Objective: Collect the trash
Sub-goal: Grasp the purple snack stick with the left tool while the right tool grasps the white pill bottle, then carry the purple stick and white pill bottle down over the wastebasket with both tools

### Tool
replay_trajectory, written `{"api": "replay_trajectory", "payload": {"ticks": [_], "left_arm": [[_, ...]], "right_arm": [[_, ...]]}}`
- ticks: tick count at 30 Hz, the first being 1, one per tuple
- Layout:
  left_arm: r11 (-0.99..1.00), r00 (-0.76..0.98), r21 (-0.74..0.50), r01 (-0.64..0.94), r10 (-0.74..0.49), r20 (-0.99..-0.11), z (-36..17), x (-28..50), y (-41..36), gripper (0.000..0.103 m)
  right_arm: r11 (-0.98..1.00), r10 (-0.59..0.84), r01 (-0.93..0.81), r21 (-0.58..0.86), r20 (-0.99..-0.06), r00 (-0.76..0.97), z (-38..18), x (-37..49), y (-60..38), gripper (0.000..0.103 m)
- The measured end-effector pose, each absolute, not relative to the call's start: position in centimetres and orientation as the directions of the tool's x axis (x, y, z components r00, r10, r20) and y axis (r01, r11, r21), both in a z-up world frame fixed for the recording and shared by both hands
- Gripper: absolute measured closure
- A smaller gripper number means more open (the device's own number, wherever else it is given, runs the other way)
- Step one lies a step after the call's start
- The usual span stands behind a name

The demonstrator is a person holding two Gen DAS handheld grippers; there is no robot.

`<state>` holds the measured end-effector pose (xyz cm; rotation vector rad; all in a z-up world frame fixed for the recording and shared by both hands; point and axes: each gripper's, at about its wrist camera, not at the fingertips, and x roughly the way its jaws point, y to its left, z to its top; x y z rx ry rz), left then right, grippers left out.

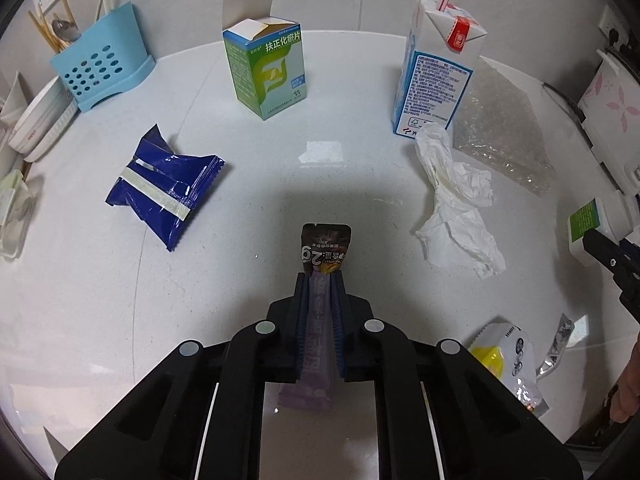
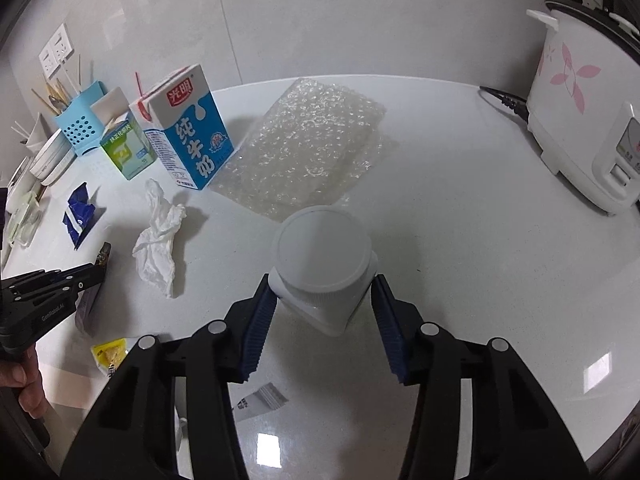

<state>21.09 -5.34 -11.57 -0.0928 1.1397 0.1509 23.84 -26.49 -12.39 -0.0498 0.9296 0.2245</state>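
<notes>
- While I hold my left gripper (image 1: 320, 280) at lower centre, its jaws are clamped on a purple snack wrapper (image 1: 325, 250).
- My right gripper (image 2: 322, 300) has jaws part-open around a white jar (image 2: 320, 264) with its lid on; I cannot tell if they touch.
- Upper left, a blue holder (image 1: 102, 64) keeps chopsticks and a spoon.
- The milk carton (image 1: 438, 60) on the desk (image 1: 280, 184) carries a straw; the green box (image 1: 266, 68) stands open-flapped.

We seem to be in a home kitchen: a white stone-look counter (image 2: 460, 208) against a tiled wall, a white rice cooker (image 2: 580, 120) with pink flowers, a blue utensil holder (image 1: 102, 66) with chopsticks and spoon, stacked bowls (image 1: 38, 124), wall sockets (image 2: 56, 50).
</notes>
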Motion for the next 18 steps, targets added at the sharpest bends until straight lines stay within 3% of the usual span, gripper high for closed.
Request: {"api": "replay_trajectory", "payload": {"ticks": [18], "left_arm": [[0.982, 0.473, -0.053, -0.182, 0.041, -0.880, -6.9, 11.4, -4.6, 0.093]], "right_arm": [[0.973, 0.165, -0.231, 0.024, -0.768, 0.619, -8.1, 15.9, -27.1, 0.056]]}}
